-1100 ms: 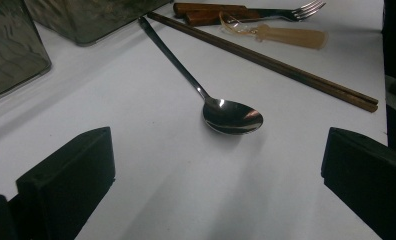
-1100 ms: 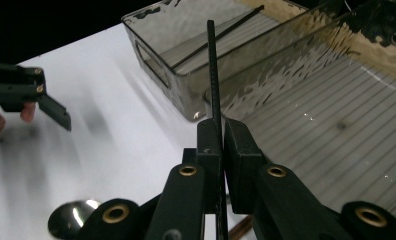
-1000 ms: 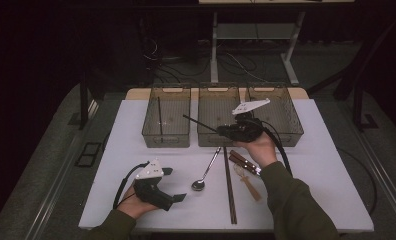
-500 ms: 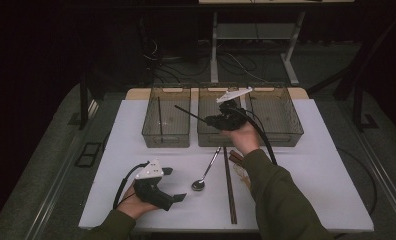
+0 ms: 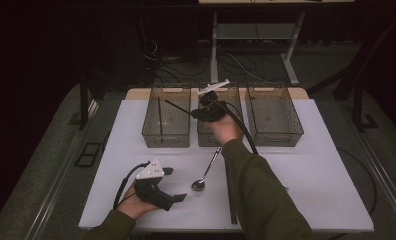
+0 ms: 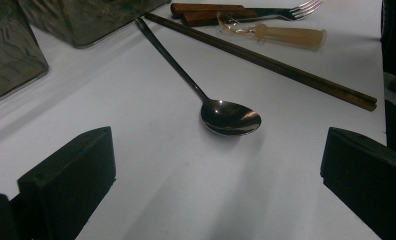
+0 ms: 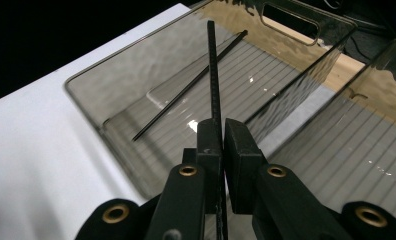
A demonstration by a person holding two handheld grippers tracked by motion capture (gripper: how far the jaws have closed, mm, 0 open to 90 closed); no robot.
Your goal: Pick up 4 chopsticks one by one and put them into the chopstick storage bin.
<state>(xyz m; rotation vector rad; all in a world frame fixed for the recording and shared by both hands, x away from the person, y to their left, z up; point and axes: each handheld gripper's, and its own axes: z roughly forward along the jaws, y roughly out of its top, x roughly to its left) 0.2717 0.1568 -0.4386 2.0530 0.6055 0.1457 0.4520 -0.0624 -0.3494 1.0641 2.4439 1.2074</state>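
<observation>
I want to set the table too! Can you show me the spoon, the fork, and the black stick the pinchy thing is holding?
spoon [image 6: 231,118], left gripper view, on its bowl.
fork [image 6: 306,8], left gripper view, on its tines.
black stick [image 7: 213,75], right gripper view, on its shaft above the jaws.

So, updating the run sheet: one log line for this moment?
right gripper: shut on black chopstick, over left bin | left gripper: open, idle | spoon: on table

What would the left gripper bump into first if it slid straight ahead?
Most likely the spoon: its bowl lies on the table straight ahead of the open left gripper, with bare tabletop between. Depth is hard to judge.
</observation>
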